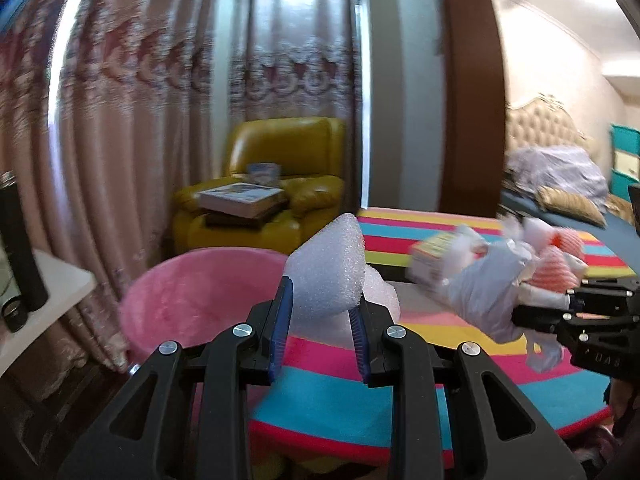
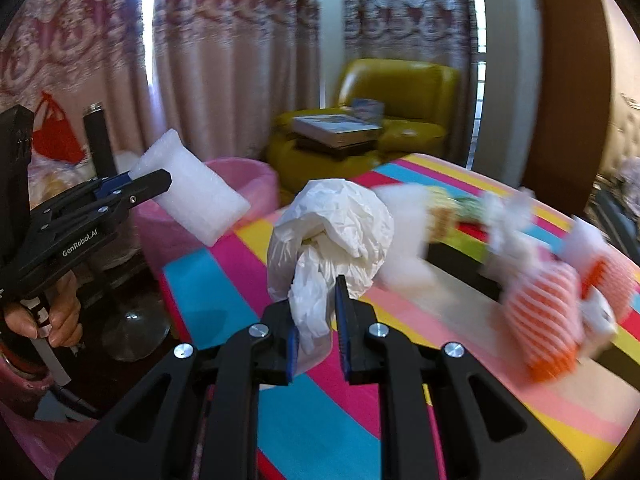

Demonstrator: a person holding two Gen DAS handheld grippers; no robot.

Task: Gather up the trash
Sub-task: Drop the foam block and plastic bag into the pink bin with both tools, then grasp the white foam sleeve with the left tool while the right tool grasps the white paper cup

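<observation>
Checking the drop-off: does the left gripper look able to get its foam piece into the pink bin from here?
Probably yes. The left gripper holds the foam piece beside the pink bin, whose mouth looks open and unobstructed.

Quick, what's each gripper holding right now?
Left gripper: closed on the white foam piece.
Right gripper: closed on the crumpled white plastic bag.

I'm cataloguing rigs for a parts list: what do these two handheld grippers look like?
Both the left gripper and the right gripper are black plastic with triangular cut-outs, silver pivot screws and blue ridged pads. The left's side reads "GenRobot.AI" in white.
</observation>
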